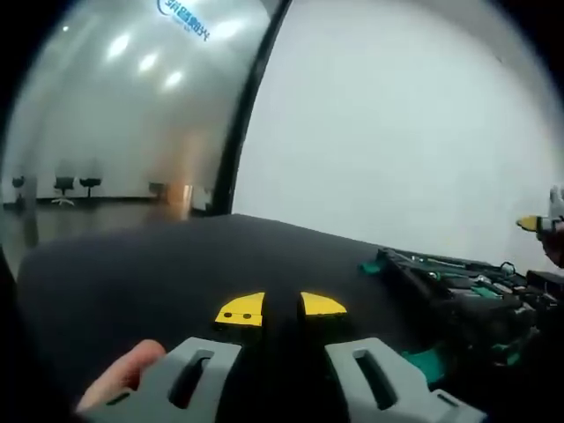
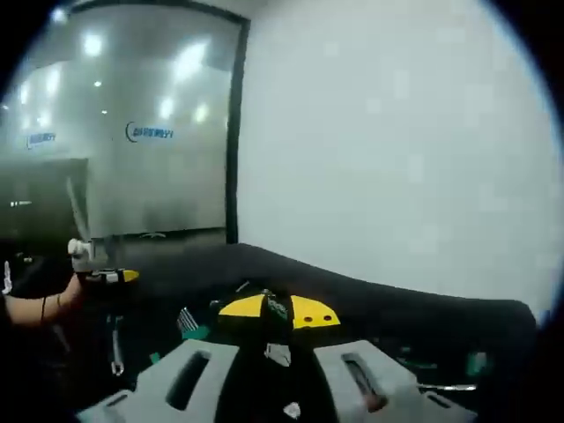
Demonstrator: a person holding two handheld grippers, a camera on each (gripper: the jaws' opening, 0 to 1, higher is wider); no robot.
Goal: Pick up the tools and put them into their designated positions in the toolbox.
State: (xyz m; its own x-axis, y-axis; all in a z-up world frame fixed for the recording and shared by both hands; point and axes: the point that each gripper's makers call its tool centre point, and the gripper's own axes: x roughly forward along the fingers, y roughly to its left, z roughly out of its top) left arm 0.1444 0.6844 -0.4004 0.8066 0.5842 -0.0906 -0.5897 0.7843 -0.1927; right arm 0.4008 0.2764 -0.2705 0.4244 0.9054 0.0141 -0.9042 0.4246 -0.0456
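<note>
The left gripper (image 1: 282,310), grey-bodied with yellow-tipped jaws, hovers over the bare black tabletop (image 1: 159,264) with its tips nearly together and nothing between them; a person's fingertip (image 1: 123,374) shows beside its lower left jaw; it looks closed and idle, though the thin gap makes that a judgement. The open black toolbox with green fittings (image 1: 458,295) lies ahead and to its right, well apart, and the other gripper's yellow tip peeks in at the far right beyond it. The right gripper (image 2: 278,313) is poised above the toolbox tray (image 2: 397,344), its yellow tips close around a small dark-and-green piece (image 2: 278,307); whether it truly grips that piece or merely sits in front of it, I cannot tell. If a tool is held, the step in hand is likely seating it; the jaws should come down square over the matching recess and let go only once the tool sits flat. Left of these jaws lie a silver combination spanner (image 2: 115,345) and a small ribbed metal bit set (image 2: 187,321); further left the other gripper rises, held by a hand. The crowded tray and the neighbouring gripper are the likeliest obstacles; beyond stand a white wall (image 2: 397,159) and a frosted glass partition (image 2: 132,132).
</note>
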